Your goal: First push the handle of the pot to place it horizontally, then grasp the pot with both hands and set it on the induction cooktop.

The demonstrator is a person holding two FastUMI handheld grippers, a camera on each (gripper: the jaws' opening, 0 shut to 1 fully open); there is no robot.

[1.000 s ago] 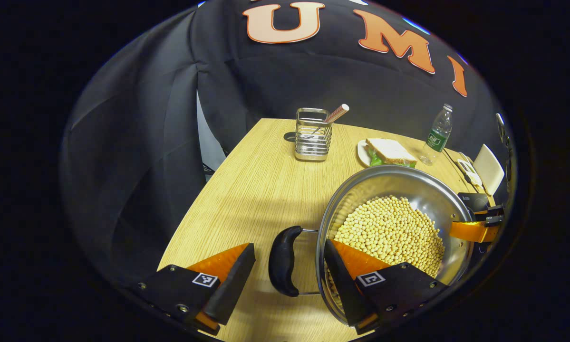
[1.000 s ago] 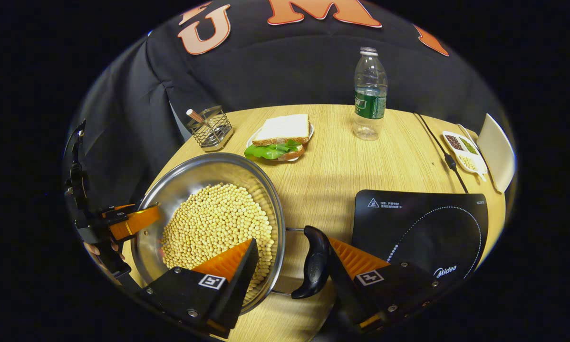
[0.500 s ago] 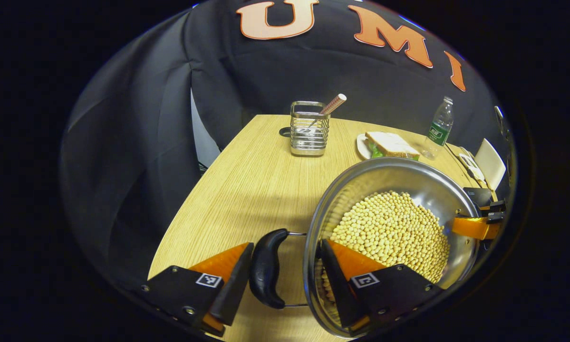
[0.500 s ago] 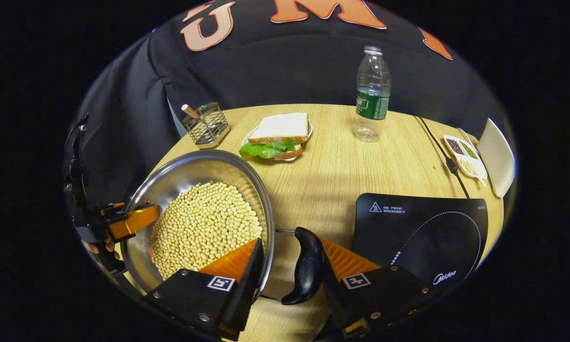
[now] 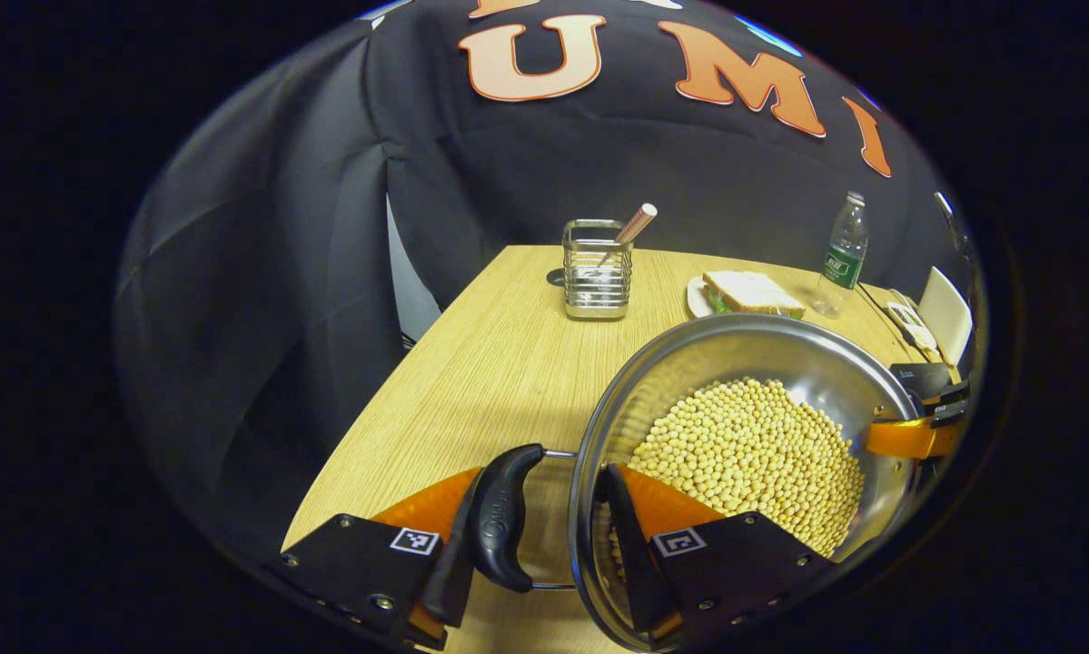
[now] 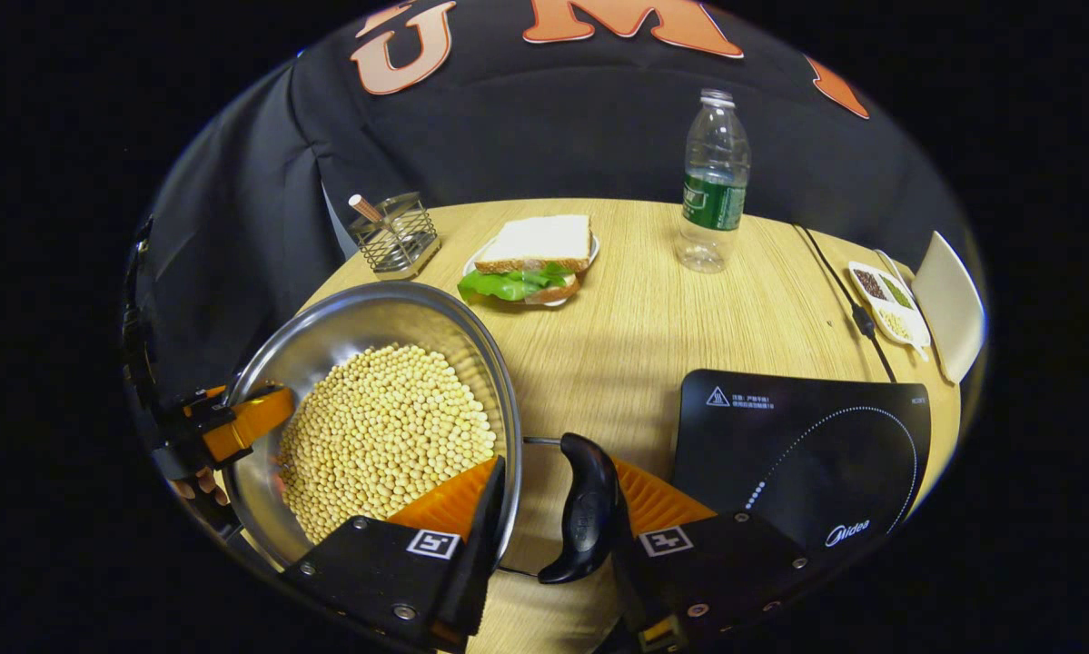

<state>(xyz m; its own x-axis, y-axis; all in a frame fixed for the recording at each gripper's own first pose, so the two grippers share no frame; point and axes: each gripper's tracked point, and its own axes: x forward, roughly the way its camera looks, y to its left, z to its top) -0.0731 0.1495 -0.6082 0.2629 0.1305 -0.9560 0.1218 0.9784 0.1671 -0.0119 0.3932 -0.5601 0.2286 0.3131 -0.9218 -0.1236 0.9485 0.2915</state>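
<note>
A steel pot (image 5: 735, 350) (image 6: 362, 318) full of soybeans (image 5: 753, 445) (image 6: 381, 418) is at the near left of the wooden table. My left gripper (image 5: 541, 481) is shut on it, one finger against the outside of the black left handle (image 5: 500, 518), the other inside the rim. My right gripper (image 6: 555, 468) grips the opposite side the same way, around the black right handle (image 6: 585, 513). Both handles lie horizontal. Each view also shows the other gripper (image 5: 912, 436) (image 6: 235, 422) across the pot. The black induction cooktop (image 6: 807, 445) lies just right of the pot.
A wire utensil holder (image 5: 597, 268) (image 6: 397, 234), a sandwich on a plate (image 6: 530, 259) and a water bottle (image 6: 712, 182) stand at the back. A power cable (image 6: 848, 291), a small divided dish (image 6: 889, 295) and a white board (image 6: 948, 304) lie behind the cooktop.
Both grippers have narrowed: their outer fingers now touch the handles and their inner fingers sit against the pot's wall. The pot has shifted slightly with them.
</note>
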